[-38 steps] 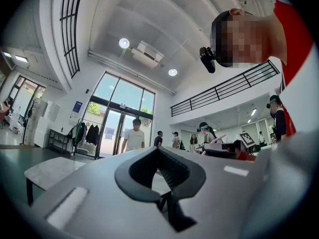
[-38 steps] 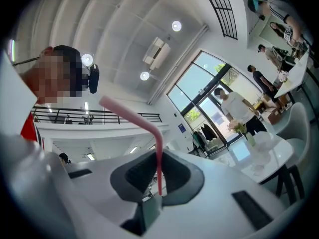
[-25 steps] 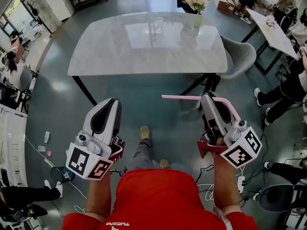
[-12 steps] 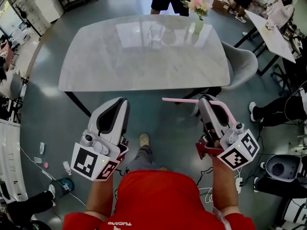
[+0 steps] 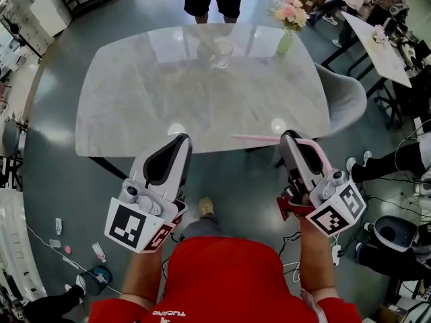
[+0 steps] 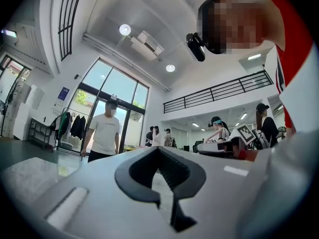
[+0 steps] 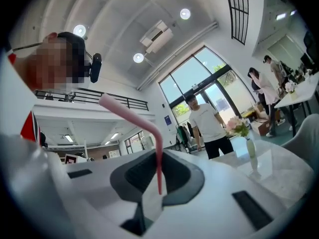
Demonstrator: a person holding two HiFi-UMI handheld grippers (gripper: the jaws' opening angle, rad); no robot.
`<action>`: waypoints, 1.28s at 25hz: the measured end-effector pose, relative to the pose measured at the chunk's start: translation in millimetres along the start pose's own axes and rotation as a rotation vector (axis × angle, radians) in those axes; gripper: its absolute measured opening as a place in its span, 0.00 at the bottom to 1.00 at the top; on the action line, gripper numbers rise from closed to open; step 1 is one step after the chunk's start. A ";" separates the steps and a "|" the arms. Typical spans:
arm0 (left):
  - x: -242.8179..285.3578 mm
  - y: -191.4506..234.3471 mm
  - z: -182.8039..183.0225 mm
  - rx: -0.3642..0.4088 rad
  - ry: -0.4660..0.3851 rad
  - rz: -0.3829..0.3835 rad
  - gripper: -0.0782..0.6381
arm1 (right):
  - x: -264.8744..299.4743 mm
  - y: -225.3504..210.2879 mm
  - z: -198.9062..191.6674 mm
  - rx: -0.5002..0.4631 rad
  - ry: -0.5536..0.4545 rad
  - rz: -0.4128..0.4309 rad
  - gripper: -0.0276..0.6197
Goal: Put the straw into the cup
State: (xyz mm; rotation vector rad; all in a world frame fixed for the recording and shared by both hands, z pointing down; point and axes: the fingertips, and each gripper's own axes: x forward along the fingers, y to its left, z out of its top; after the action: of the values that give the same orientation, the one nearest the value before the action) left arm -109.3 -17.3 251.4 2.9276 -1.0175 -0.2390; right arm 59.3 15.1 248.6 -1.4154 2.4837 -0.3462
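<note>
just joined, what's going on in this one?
A person holds a gripper in each hand, by the near edge of the table. The right gripper is shut on a pink bent straw that sticks out toward the left gripper, which is shut and empty. The clear cup stands at the table's far side, near a vase of flowers. The straw isn't in yet.

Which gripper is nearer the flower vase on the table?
Right. The right gripper, shut on the pink straw, is at the table near edge, in line with the flower vase; the left gripper is at that edge, well off to the vase's left.
</note>
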 end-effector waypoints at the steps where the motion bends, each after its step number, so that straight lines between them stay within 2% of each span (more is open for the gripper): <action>1: 6.0 9.8 -1.8 -0.005 0.003 -0.005 0.12 | 10.2 -4.0 0.2 -0.003 0.000 -0.005 0.08; 9: 23.4 50.5 1.7 -0.028 0.015 -0.066 0.12 | 52.6 -4.4 7.5 -0.033 0.000 -0.058 0.08; 18: 54.4 79.6 -4.5 -0.062 -0.002 -0.078 0.12 | 78.3 -29.9 6.2 -0.070 0.032 -0.109 0.08; 27: 77.1 90.3 -14.7 -0.060 0.013 -0.032 0.12 | 98.9 -61.6 7.2 -0.113 0.043 -0.080 0.08; 32: 107.5 112.4 -15.6 -0.032 0.019 0.022 0.12 | 130.6 -98.0 10.0 -0.114 0.050 -0.031 0.08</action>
State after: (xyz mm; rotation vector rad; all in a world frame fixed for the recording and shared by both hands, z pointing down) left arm -92.6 -172.4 261.5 2.8824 -1.0331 -0.2239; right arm 77.2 -147.2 257.6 -1.5085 2.5608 -0.2536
